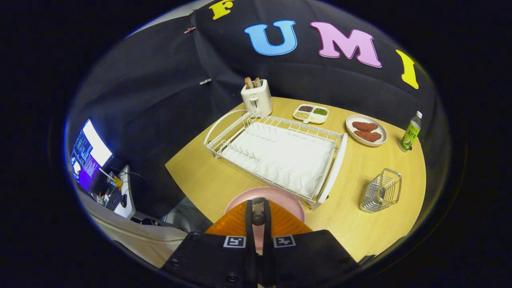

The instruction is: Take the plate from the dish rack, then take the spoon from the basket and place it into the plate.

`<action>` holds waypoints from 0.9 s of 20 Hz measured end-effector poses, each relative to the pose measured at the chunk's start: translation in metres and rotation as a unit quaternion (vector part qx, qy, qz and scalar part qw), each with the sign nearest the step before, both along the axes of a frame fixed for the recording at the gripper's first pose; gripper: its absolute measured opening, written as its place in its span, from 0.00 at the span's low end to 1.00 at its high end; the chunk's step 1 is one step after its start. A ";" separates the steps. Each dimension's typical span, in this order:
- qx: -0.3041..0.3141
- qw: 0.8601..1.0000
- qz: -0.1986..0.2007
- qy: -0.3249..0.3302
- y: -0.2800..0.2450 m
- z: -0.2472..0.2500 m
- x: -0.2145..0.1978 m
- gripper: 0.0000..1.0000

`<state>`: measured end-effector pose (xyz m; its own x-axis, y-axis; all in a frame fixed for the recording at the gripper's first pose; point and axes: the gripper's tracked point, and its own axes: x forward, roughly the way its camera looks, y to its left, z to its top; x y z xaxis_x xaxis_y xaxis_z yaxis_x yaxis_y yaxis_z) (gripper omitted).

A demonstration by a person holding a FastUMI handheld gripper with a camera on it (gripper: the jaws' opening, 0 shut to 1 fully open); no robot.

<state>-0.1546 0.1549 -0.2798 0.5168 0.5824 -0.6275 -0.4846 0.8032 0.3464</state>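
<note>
At the counter's (360, 224) near edge, beside the empty dish rack (280, 156): pink plate (276, 198) pinched at its rim between the nearly closed fingers of the hand-held gripper (258, 218), apparently lifted clear of the wood. Risk of the plate tilting or slipping from so narrow a hold (rim grip only), or clipping the rack's near corner. Wire basket (382, 195) well beyond the fingers, toward the right edge; spoon inside too faint to make out.
</note>
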 end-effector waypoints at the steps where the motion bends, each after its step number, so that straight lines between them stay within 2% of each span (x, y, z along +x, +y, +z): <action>1: -0.003 1.000 0.003 0.003 0.013 -0.006 -0.003 0.10; 5: 0.015 1.000 0.003 0.007 0.032 -0.024 0.005 0.10; 10: -0.014 1.000 0.020 -0.002 0.024 -0.038 0.003 0.11; 13: -0.018 0.999 0.022 0.015 0.019 -0.046 -0.005 0.14; 18: -0.025 0.998 0.026 0.048 0.018 -0.063 -0.015 0.14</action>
